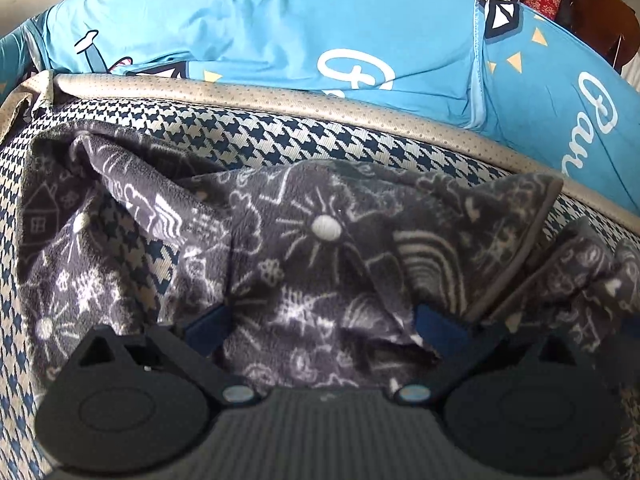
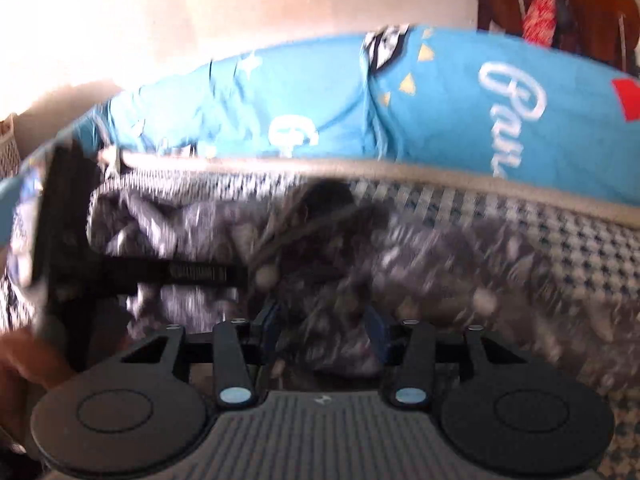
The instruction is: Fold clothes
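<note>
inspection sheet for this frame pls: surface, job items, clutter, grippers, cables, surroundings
Surface: houndstooth cushion with tan dotted piping along its far edge.
Job's things: dark grey doodle-print fleece garment, crumpled on the cushion, not yet folded flat.
Clutter: blue printed cloth with white lettering, lying behind the piping.
Grippers: left gripper open, fleece bunched between its blue fingertips; right gripper has fleece between its fingers, but that view is motion-blurred, so its grip cannot be told. The left gripper also shows at the left of the right wrist view.
Cables: nothing seen.
Surroundings: dark wooden chair with red patterned fabric draped over it; pale floor beyond.
</note>
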Demonstrator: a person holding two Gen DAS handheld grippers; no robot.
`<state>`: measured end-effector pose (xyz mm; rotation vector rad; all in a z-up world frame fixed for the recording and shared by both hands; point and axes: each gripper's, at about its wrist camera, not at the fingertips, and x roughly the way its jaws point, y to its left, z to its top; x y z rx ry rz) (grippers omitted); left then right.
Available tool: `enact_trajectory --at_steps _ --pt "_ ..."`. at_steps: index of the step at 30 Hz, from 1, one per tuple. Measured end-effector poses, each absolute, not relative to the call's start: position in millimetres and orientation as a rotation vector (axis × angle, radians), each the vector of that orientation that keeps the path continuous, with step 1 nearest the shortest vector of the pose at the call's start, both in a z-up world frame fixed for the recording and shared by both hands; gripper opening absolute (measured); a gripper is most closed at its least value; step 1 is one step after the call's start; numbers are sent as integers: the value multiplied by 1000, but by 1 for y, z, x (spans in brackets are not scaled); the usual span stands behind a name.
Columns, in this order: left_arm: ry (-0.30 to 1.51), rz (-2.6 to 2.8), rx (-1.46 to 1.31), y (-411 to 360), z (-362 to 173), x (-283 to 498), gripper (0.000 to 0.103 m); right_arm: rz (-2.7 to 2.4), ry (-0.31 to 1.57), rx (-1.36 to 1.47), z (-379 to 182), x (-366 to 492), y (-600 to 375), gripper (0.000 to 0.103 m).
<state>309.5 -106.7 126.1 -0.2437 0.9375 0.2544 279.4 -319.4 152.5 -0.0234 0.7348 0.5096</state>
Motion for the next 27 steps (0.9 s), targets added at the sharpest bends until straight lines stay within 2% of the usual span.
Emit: enact_trajectory --at_steps 7,15,18,27 --pt "961 263 -229 -107 123 311 103 315 627 174 161 309 -341 48" --pt "976 270 -199 -110 120 312 103 247 745 312 135 333 -379 48" --pt "982 271 -187 -112 119 312 103 214 826 299 129 333 -386 53" --pt "1000 271 -138 -118 116 312 103 242 954 185 116 310 -398 57"
